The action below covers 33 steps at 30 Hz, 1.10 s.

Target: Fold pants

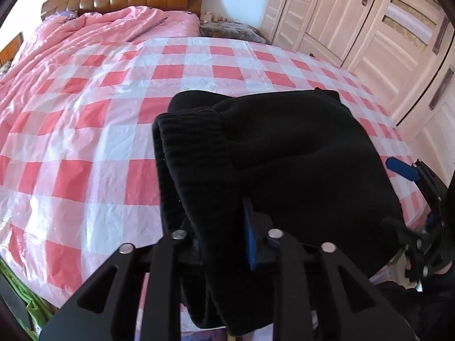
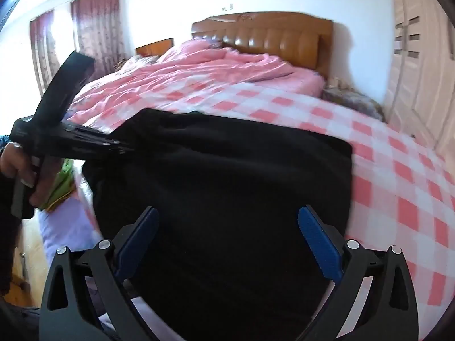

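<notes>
The black pants lie bunched on the pink-and-white checked bed cover. My left gripper is shut on the ribbed cuff end of the pants, with cloth draped over its fingers. In the right wrist view the pants spread wide and dark across the near edge of the bed. My right gripper is open, its blue pads on either side above the cloth, holding nothing. The left gripper enters from the left and grips the pants' left end. The right gripper shows at the right edge of the left wrist view.
A crumpled pink quilt lies at the head of the bed under a brown headboard. A light wooden wardrobe stands along the bed's right side. Something green lies beside the bed at left.
</notes>
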Each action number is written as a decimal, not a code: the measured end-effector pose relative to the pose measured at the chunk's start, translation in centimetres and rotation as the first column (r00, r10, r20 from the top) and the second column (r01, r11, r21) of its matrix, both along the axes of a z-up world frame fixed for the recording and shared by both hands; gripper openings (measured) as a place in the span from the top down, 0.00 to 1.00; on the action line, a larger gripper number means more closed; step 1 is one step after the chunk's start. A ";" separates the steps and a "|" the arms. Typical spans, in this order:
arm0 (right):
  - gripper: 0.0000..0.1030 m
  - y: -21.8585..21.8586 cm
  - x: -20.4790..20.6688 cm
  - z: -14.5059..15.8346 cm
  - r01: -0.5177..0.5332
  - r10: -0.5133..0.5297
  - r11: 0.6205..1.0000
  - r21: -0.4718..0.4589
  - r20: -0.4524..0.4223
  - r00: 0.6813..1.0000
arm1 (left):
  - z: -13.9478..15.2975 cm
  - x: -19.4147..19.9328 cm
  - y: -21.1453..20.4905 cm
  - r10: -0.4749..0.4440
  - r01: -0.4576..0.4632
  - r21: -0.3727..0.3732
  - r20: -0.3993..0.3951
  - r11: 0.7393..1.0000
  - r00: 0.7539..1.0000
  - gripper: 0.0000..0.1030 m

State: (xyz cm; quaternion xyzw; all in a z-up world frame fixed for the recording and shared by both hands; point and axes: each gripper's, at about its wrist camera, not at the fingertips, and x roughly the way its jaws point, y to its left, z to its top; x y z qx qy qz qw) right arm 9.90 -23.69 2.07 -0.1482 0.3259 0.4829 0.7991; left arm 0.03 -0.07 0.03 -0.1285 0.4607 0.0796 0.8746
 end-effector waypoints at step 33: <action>0.04 6.1 -3.6 -2.8 -0.209 0.210 0.974 -0.083 -0.003 0.978 | -0.7 -0.4 0.0 0.072 -0.072 0.125 0.003 0.990 0.997 0.49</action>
